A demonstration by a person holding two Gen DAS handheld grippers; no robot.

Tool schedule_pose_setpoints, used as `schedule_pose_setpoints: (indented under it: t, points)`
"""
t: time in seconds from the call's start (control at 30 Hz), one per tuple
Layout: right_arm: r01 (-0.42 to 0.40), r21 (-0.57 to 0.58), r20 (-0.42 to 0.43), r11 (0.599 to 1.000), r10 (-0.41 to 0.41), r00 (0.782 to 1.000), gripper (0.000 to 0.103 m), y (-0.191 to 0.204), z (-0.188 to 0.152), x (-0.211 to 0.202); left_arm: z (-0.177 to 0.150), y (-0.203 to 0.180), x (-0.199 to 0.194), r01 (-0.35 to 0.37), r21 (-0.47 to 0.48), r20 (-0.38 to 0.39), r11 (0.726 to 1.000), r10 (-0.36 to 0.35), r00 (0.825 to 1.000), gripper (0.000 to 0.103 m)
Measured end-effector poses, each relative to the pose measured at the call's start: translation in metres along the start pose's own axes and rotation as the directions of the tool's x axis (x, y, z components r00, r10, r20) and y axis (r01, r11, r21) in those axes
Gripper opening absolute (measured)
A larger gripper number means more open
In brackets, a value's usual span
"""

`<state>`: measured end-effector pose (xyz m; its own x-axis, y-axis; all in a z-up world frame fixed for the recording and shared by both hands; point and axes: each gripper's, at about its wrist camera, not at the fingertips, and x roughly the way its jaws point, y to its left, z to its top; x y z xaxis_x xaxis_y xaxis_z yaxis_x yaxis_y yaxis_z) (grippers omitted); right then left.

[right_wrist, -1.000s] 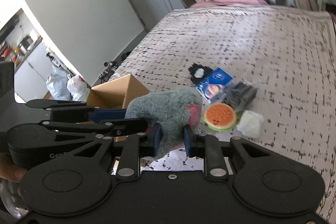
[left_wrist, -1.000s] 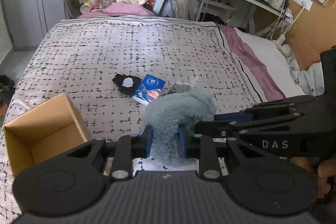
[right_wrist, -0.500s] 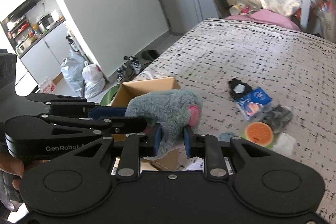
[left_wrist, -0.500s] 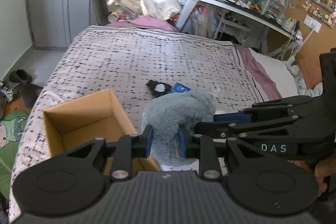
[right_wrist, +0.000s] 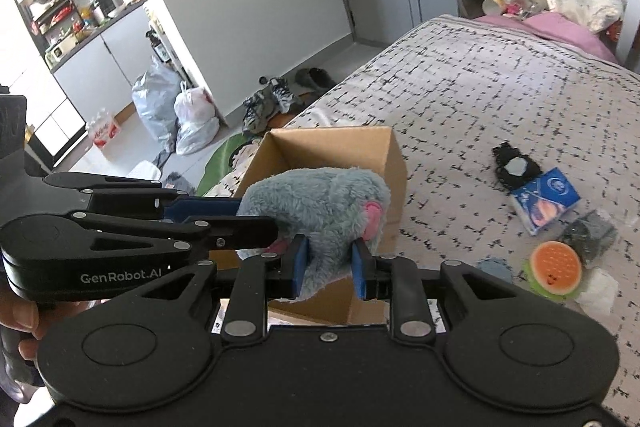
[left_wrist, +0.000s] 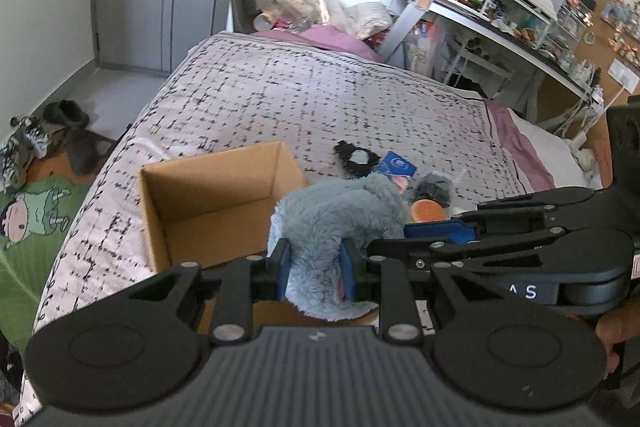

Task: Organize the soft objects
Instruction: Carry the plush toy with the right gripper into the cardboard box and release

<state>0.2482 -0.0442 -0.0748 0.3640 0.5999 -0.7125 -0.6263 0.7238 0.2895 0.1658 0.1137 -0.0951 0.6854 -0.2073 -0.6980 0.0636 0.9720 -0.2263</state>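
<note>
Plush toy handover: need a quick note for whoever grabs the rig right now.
Left gripper: shut on the plush toy.
Right gripper: shut on the same toy, from the other side.
The toy hangs in the air at the near right edge of the open cardboard box, which stands on the bed; not in it yet.
On the bed to the right of the box: black pouch, blue packet, dark bundle, orange burger toy, white wad.
Done: toy lifted.
Left: lower it into the box, release, then probably fetch the rest.

place: home bedroom | evidence: bed [left_wrist: 320, 99], cluttered desk [left_wrist: 500, 15], shoes [right_wrist: 268, 99], kitchenette [right_wrist: 80, 19]
</note>
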Motion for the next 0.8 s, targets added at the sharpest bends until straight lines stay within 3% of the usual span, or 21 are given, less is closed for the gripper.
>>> schedule_pose_setpoints:
  t: [0.37, 0.7, 0.8]
  points:
    - [-0.038, -0.001, -0.087, 0.999, 0.037, 0.996, 0.026, 0.015, -0.006, 0.042, -0.020, 0.042, 0.016, -0.038, -0.075, -0.065, 0.996, 0.033, 0.997, 0.025]
    - [-0.048, 0.009, -0.096, 0.999, 0.048, 0.994, 0.027, 0.018, -0.004, 0.048, -0.023, 0.056, 0.019, -0.058, -0.107, -0.082, 0.993, 0.049, 0.995, 0.029]
    - [-0.034, 0.031, -0.089, 0.999, 0.037, 0.995, 0.037, 0.012, -0.003, 0.043, -0.021, 0.055, 0.018, -0.057, -0.107, -0.091, 0.993, 0.048, 0.995, 0.034]
